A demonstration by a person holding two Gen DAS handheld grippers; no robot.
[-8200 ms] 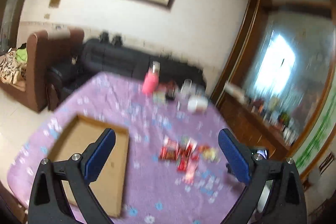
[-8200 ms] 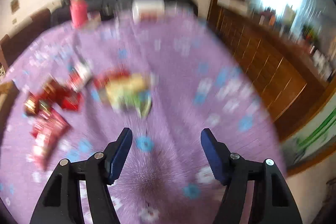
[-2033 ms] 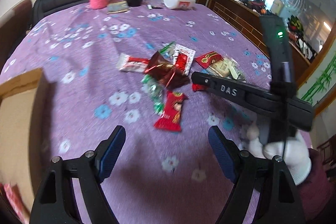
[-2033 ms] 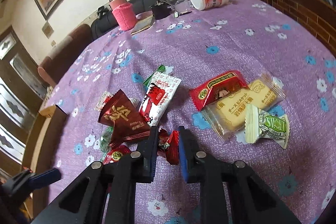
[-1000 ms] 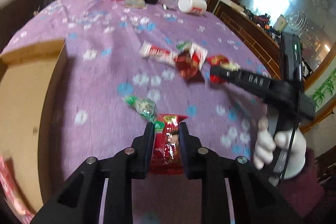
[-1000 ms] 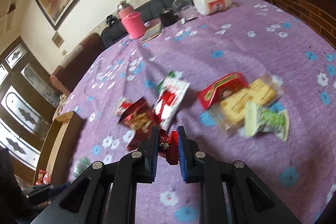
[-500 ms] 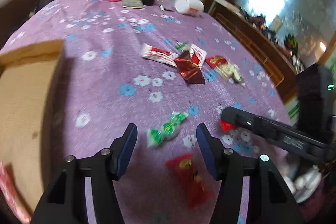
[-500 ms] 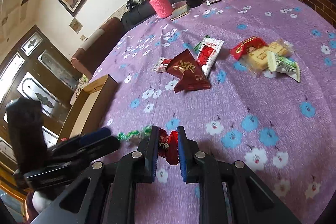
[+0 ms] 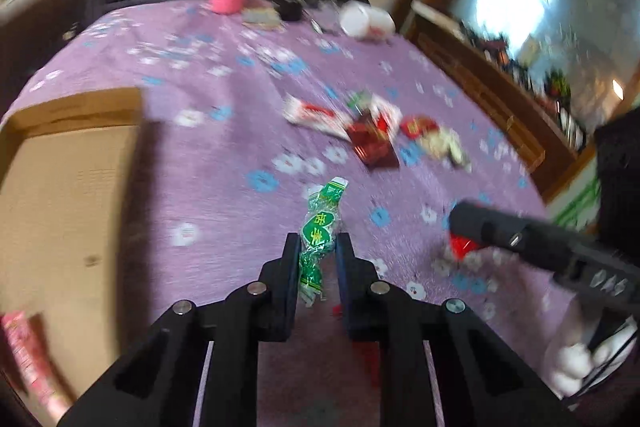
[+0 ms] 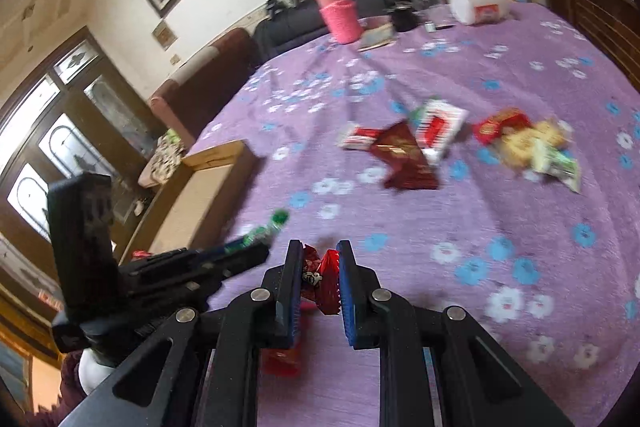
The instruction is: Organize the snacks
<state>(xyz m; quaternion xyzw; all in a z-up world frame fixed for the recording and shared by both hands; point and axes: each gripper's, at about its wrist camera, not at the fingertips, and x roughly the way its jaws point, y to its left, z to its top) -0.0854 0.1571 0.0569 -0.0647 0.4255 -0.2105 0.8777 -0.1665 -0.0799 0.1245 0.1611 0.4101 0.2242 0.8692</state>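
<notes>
Now, left jaws: the left gripper (image 9: 318, 259) is pinched onto the green candy (image 9: 319, 231), fingers squeezing its lower half so the wrapper can't slip.
Green candy's axis: long axis runs along the fingers, pointing away from the camera and leaning a touch right; one twisted end pokes out beyond the tips, the other trails back between the fingers.
Right jaws: the right gripper (image 10: 319, 277) is clamped on a red candy (image 10: 320, 277), crumpled foil bunched between the blue pads.
Red candy's axis: too scrunched to call, though the foil looks roughly upright in the grip.
Why held so: both pieces look lifted off the purple tablecloth (image 9: 224, 155), each hand loaded so two snacks travel at once, I'd say.
Destination: the cardboard box (image 9: 60, 187) sits to the left, walls up, a pink packet (image 9: 28, 359) near its close corner.
Left behind: the snack pile (image 10: 432, 143) lies well apart, further up the cloth, awaiting its turn.
Far edge: a pink bottle (image 10: 340, 13) and white jar (image 10: 478, 5), blurred.
</notes>
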